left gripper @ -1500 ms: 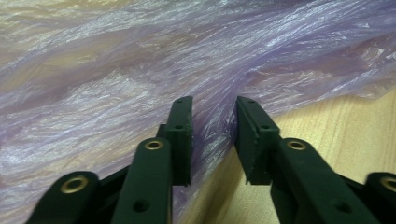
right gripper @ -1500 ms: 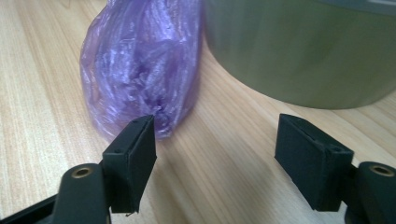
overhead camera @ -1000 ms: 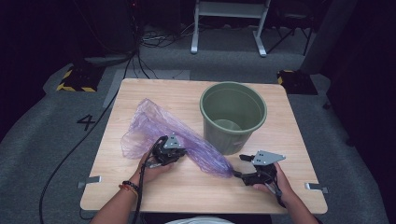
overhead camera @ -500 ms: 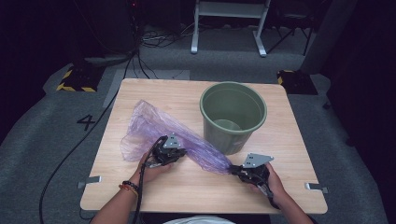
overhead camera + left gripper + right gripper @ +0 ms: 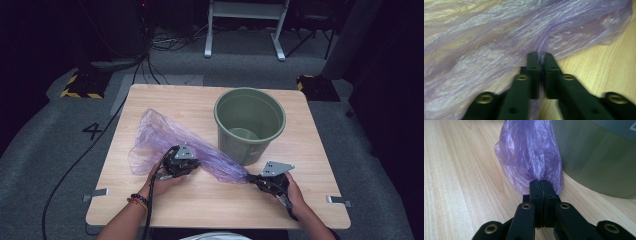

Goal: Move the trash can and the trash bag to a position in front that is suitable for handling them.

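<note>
Purple plastic bag [image 5: 175, 137] lies flat on the counter [image 5: 150, 97], just left of the green bucket [image 5: 249, 122]; its tail runs along the bucket's near side, touching the wall. Bucket upright, blocks the straight path behind the right tongs [image 5: 254, 178]. Since a second ago: right tongs went from spread to clenched on the bag's tail end. Left tongs [image 5: 192, 165] near the bag's middle: jaws have just been opening, slight gap, film still caught between them.
</note>
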`<state>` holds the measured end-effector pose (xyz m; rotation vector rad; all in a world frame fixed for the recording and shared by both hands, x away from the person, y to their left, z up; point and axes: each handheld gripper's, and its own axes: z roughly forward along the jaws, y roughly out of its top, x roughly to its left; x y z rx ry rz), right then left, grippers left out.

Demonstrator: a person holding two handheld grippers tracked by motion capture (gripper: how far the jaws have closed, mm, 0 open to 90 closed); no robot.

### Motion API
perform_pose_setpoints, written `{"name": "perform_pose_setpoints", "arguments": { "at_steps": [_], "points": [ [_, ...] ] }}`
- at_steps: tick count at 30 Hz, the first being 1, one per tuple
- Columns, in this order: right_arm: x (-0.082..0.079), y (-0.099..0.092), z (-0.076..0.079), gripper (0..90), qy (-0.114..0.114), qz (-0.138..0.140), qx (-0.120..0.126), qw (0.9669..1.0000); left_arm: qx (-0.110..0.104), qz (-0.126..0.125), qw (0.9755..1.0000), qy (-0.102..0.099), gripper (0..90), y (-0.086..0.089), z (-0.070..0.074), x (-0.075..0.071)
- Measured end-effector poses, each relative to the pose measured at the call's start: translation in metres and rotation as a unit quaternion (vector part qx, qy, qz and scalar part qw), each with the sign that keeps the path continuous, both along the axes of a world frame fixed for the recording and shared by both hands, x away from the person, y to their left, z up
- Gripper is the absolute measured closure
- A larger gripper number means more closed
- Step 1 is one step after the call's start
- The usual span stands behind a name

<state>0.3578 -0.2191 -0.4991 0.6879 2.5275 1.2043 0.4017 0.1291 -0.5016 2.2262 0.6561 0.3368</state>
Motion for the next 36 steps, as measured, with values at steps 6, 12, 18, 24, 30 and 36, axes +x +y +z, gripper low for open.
{"name": "perform_pose_setpoints", "arguments": {
  "at_steps": [6,12,18,24,30,36],
  "points": [
    [-0.001,0.0,0.001,89.2,0.001,0.011,0.006,0.9999,-0.03,0.003,0.9993,-0.022,24.8,-0.001,0.011,-0.007],
    [0.002,0.003,0.002,88.5,0.001,0.013,0.008,0.9999,-0.007,-0.03,0.999,-0.031,16.5,-0.02,0.015,-0.015],
    [0.002,0.001,0.007,88.2,-0.006,0.013,0.012,0.9998,0.032,-0.055,0.9977,-0.024,17.3,-0.033,0.013,-0.009],
    [0.007,0.0,0.009,88.0,-0.008,0.012,0.026,0.9996,0.039,-0.053,0.9976,-0.022,30.0,-0.036,0.01,-0.002],
    [0.003,0.005,0.012,85.9,-0.015,0.031,0.028,0.999,0.028,-0.077,0.9966,0.003,58.1,-0.037,0.005,0.004],
    [0.006,-0.001,0.011,53.2,-0.004,0.028,0.042,0.9987,0.016,-0.084,0.9962,0.016,75.5,-0.036,0.004,0.006]
  ]
}}
